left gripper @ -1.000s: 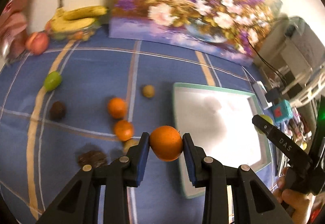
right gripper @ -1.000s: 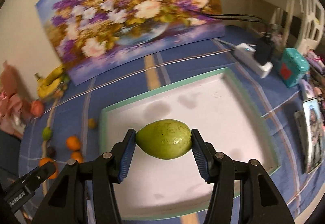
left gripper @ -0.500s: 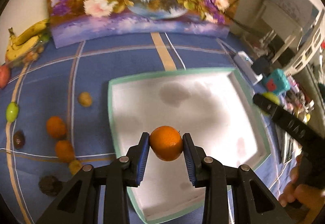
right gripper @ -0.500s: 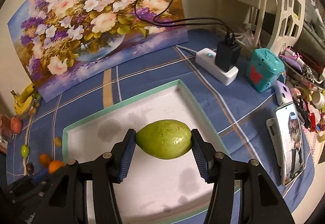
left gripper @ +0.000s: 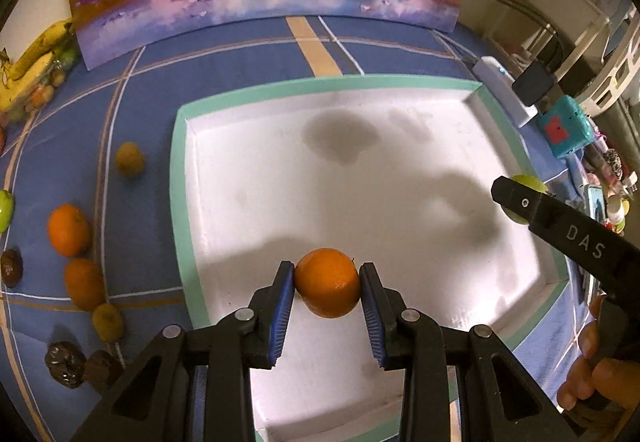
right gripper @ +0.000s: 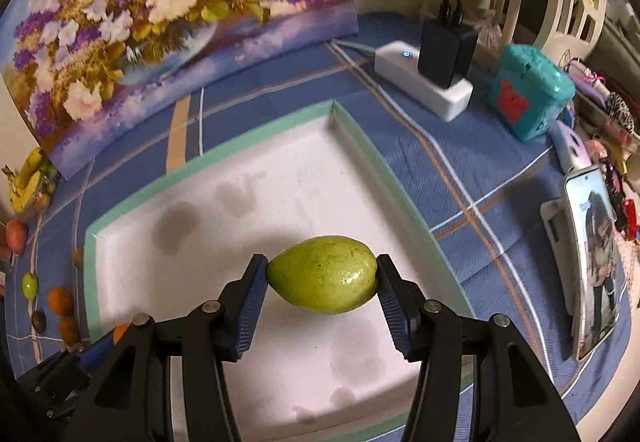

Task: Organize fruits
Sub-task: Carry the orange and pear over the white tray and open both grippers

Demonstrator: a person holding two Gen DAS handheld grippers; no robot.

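Fruits: a round orange (left gripper: pixel 328 282) is clamped in the left hand-held gripper (left gripper: pixel 327 292); an oval green guava-like fruit (right gripper: pixel 322 279) is clenched in the right hand-held gripper (right gripper: pixel 322 292).
Position: both are held above the white, mint-rimmed tray (left gripper: pixel 181 209), judged ready for release.
Remaining: loose small fruits (left gripper: pixel 68 229) lie on the blue table (left gripper: pixel 132 89), left of it.

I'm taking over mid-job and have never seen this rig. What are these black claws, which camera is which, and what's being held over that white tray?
No robot here: a person holds two hand-operated clamps. Each picture comes from a fisheye camera on one clamp, looking along its fingers.

Left view: the left gripper clamps a round orange fruit above the white tray with a mint-green rim. More oranges, brown fruits and a green one lie on the blue checked cloth left of the tray; bananas sit far left.

Right view: the right gripper clamps a green oval guava-like fruit over the same tray. Nothing lies in the tray.
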